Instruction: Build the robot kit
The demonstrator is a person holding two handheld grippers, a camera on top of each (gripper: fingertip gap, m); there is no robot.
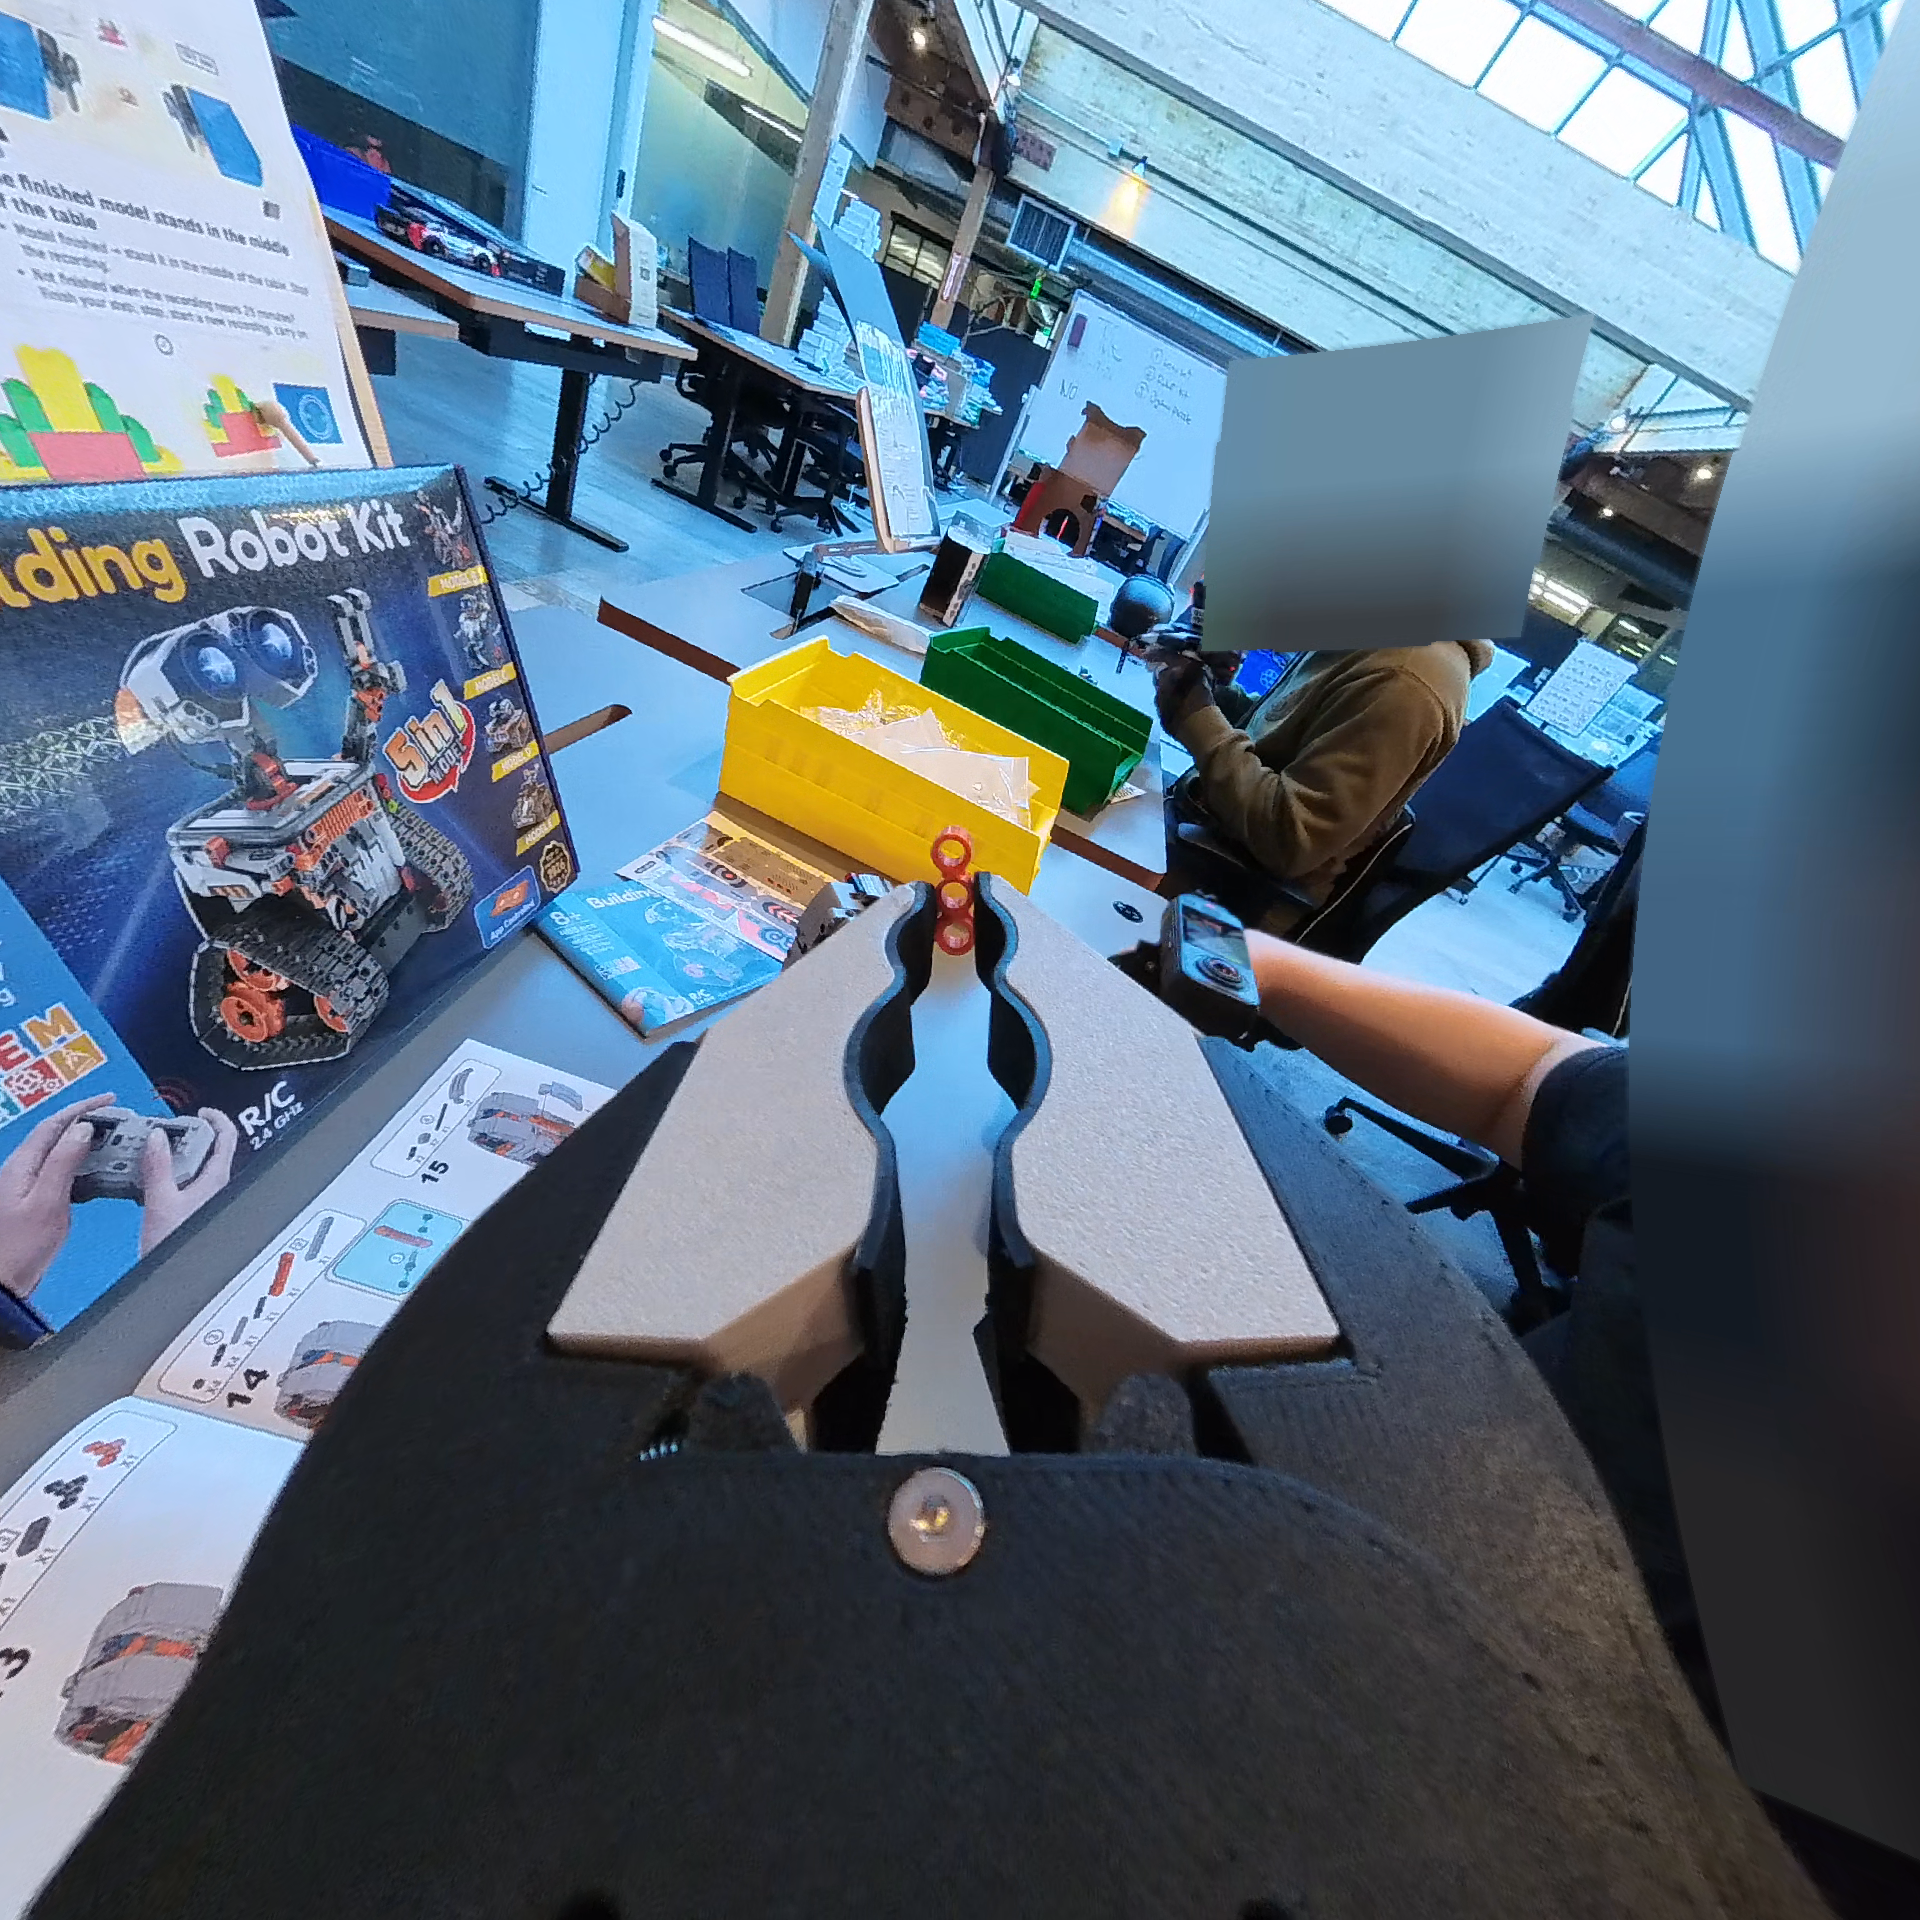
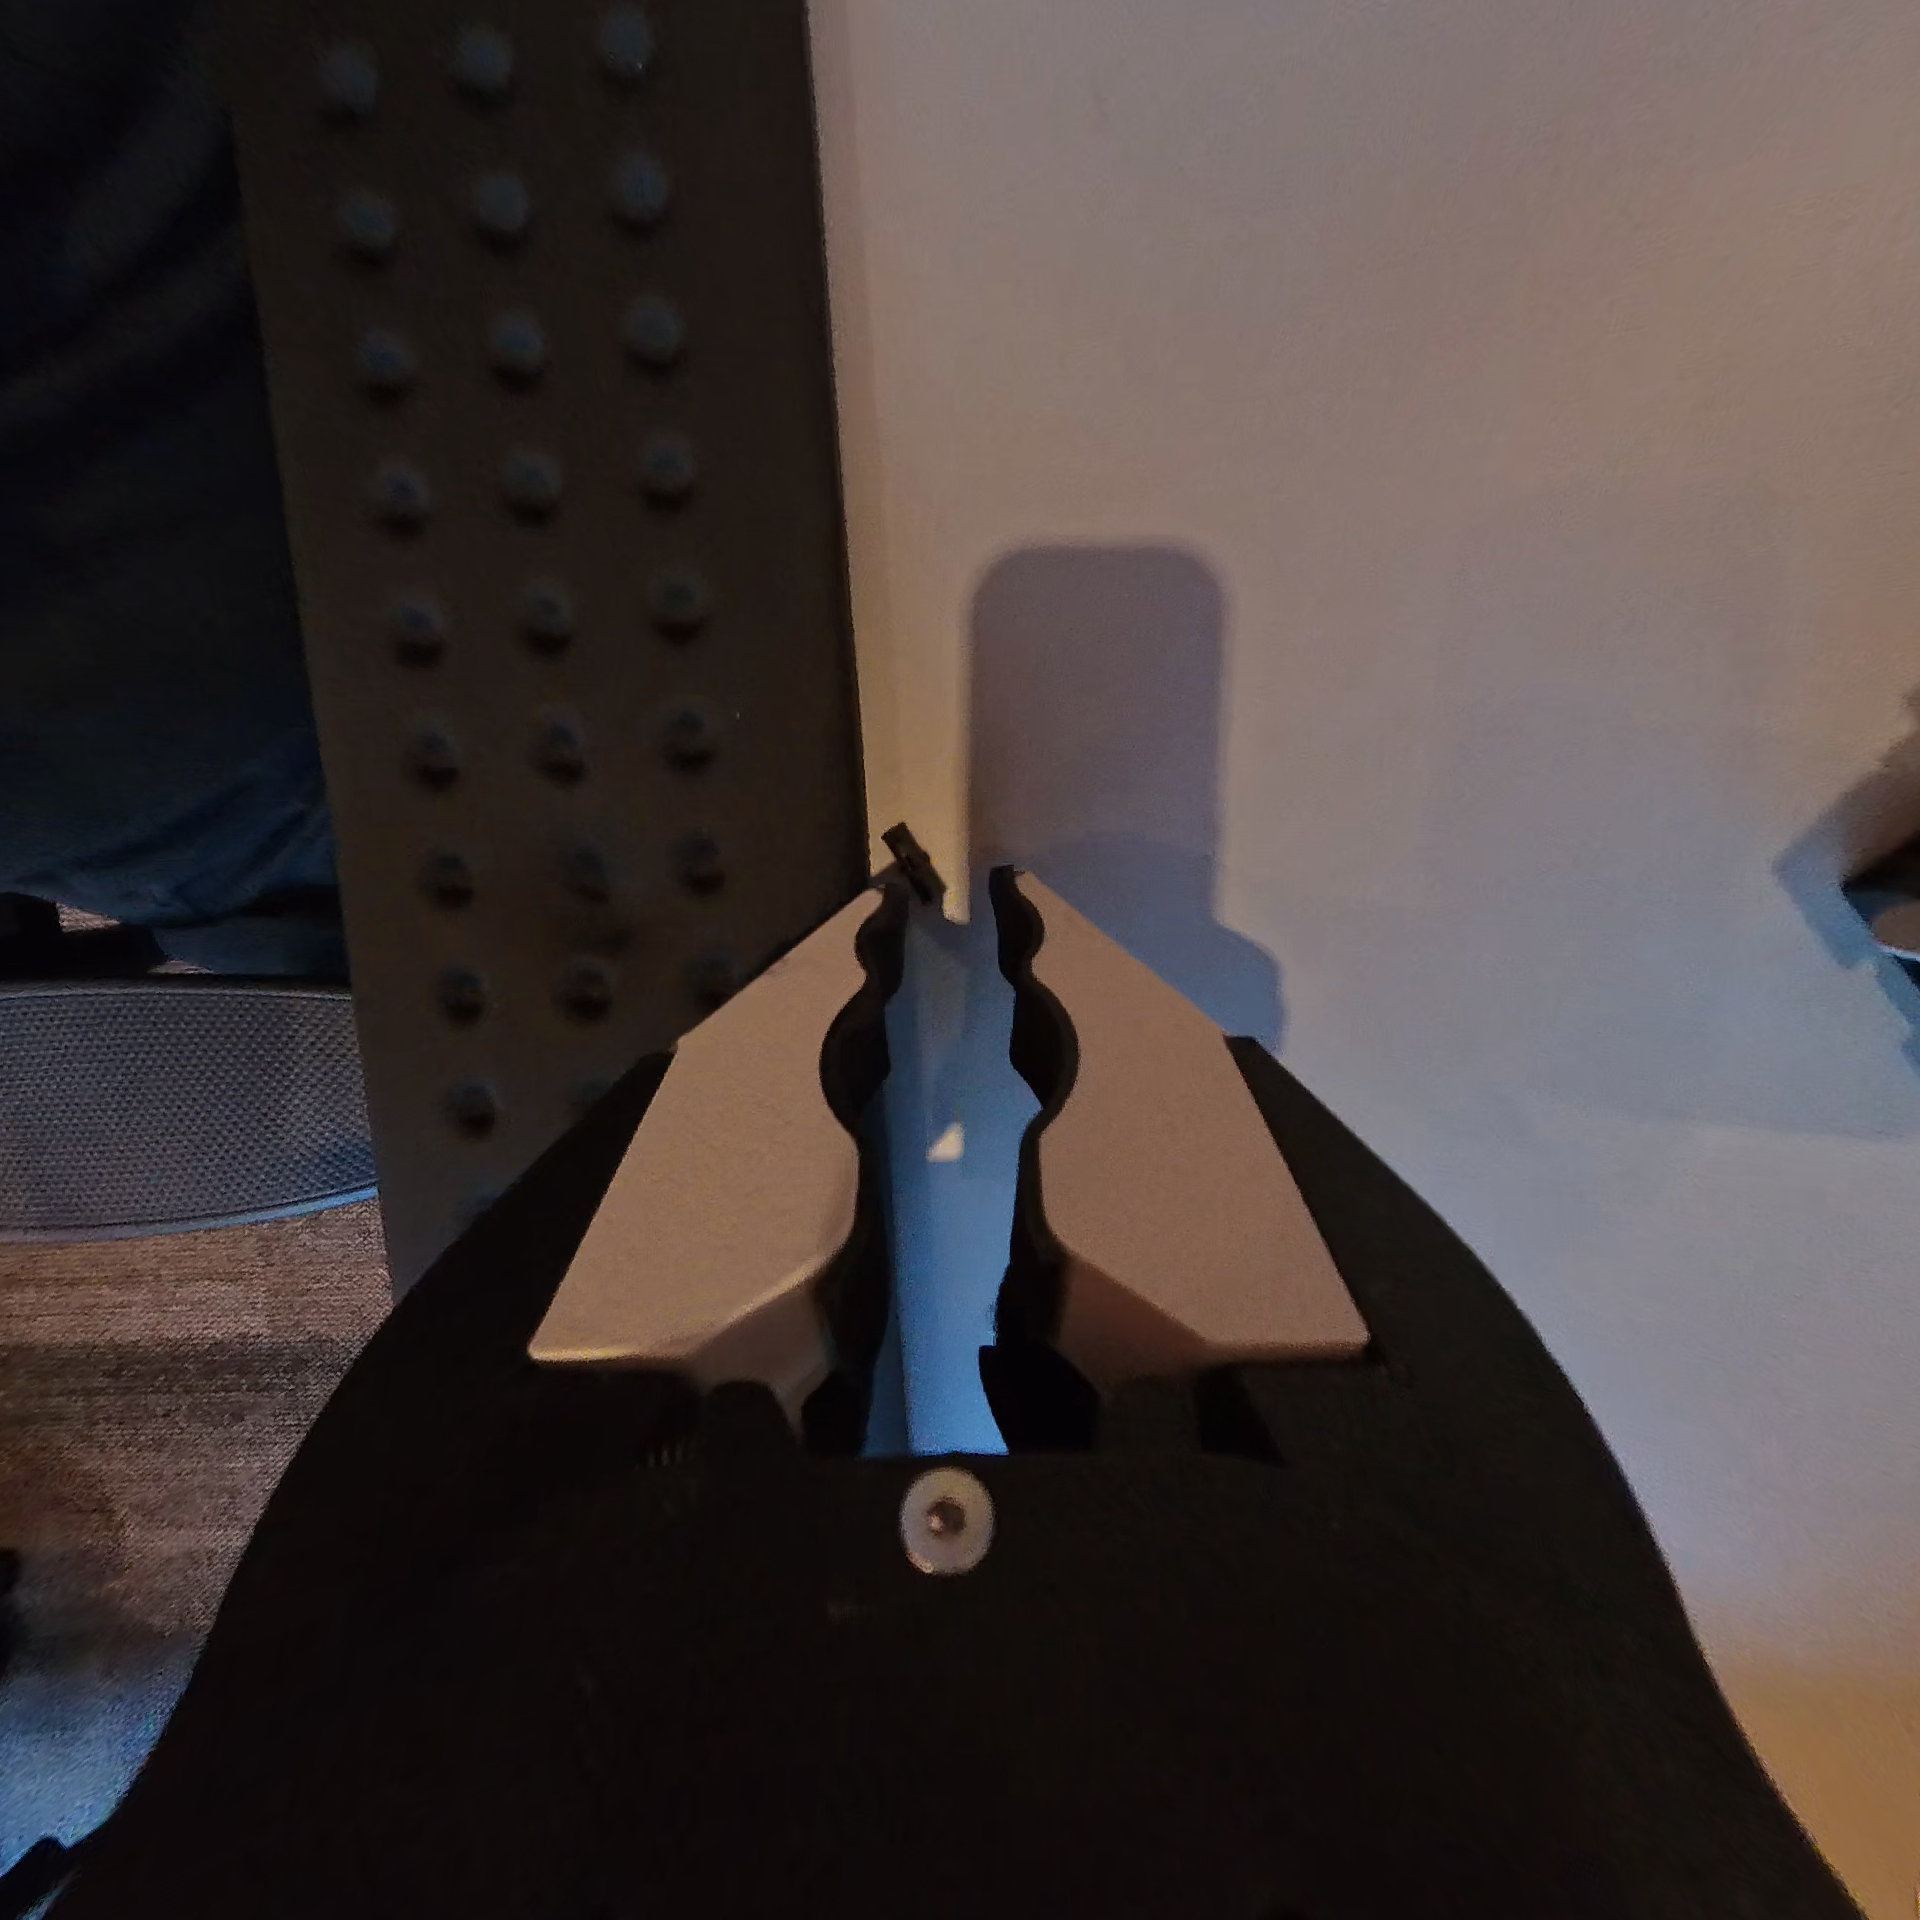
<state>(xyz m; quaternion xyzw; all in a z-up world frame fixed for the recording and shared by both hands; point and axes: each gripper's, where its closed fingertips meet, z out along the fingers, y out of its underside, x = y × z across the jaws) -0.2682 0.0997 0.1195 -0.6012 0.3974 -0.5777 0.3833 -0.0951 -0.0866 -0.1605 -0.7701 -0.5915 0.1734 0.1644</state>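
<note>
Your left tool [image 1: 952,914] pinches a small red three-hole plastic beam [image 1: 952,891] upright at its tips, above the grey worktop [image 1: 644,748]. Your right tool [image 2: 951,896], narrowed, nips a tiny black pin [image 2: 910,858] beside a studded grey plate [image 2: 540,582].

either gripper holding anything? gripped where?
Left hand-held gripper: red three-hole beam, pinched at its lower holes. Right hand-held gripper: small black pin at its tips.

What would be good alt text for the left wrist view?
The left gripper pinches a small red three-hole beam upright at its fingertips, above a grey table. Behind stand a yellow bin, a green bin and a robot kit box.
</note>
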